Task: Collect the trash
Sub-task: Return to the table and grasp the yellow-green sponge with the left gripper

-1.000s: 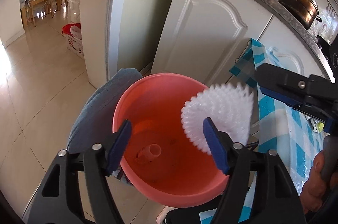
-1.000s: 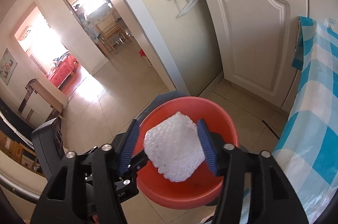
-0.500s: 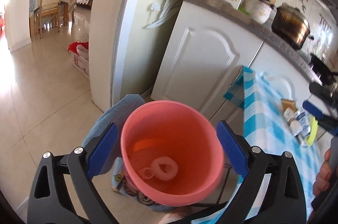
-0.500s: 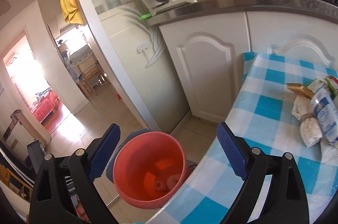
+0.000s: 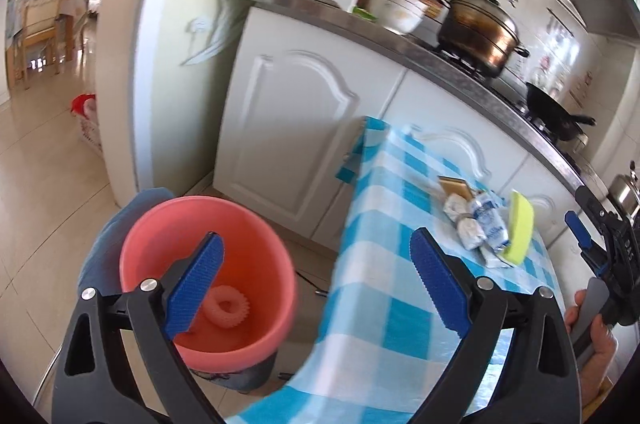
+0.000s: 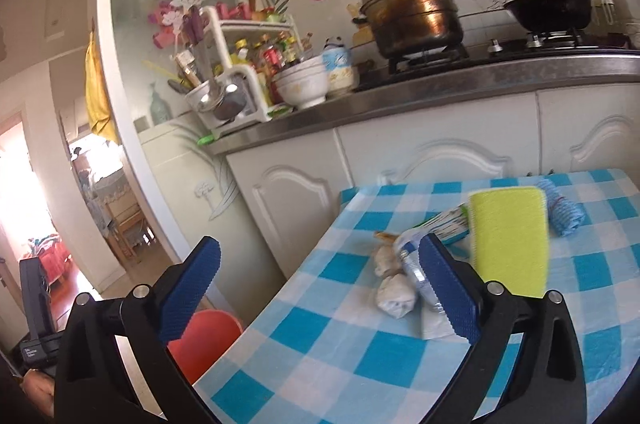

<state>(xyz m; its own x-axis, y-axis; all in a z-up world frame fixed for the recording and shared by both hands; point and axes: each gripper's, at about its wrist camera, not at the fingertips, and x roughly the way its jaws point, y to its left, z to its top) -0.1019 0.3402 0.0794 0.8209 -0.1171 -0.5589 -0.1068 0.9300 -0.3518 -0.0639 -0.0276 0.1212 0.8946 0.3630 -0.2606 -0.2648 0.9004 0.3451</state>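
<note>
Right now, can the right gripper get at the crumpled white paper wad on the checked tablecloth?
Probably yes. The right gripper is open and empty, pointed over the tablecloth, and the paper wad lies just ahead between its fingers with nothing on top; the plastic wrapper touches its side.

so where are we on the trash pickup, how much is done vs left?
Done: one white ridged foam ring lies in the pink plastic bucket. In hand: nothing; left gripper and right gripper are both open and empty. Left: crumpled white paper wads, a clear plastic wrapper and a yellow-green sponge on the blue checked tablecloth.
</note>
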